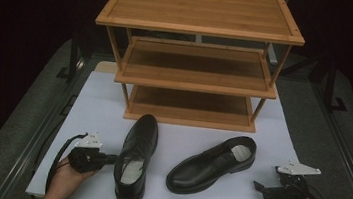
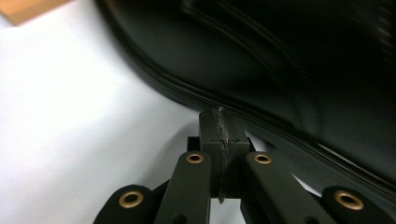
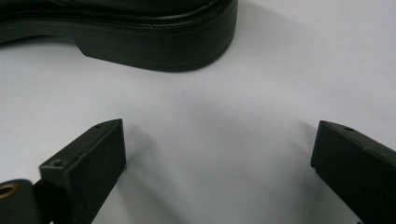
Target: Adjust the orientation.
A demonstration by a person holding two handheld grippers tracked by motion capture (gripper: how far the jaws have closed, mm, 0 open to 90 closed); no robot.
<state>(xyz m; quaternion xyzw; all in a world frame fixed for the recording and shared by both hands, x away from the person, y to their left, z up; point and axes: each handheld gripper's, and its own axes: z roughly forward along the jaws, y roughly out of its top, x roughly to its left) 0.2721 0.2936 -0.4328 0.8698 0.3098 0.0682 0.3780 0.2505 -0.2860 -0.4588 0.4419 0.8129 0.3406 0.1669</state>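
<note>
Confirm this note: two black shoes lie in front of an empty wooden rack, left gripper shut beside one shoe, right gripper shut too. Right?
Not quite: the right gripper is open, its jaws standing wide apart over the white board in the right gripper view. The rest holds.

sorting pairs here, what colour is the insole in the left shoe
Pale grey-white, inside the black left shoe; the high view shows it best.

A white tabletop (image 1: 94,100) is carrying everything here. At its far side a three-tier wooden shoe rack (image 1: 197,56) is standing, its shelves bare. In front of the rack two black leather dress shoes are lying on the white surface: the left shoe (image 1: 135,157) is pointing toward the rack, while the right shoe (image 1: 212,164) is lying at an angle, well apart from it.
</note>
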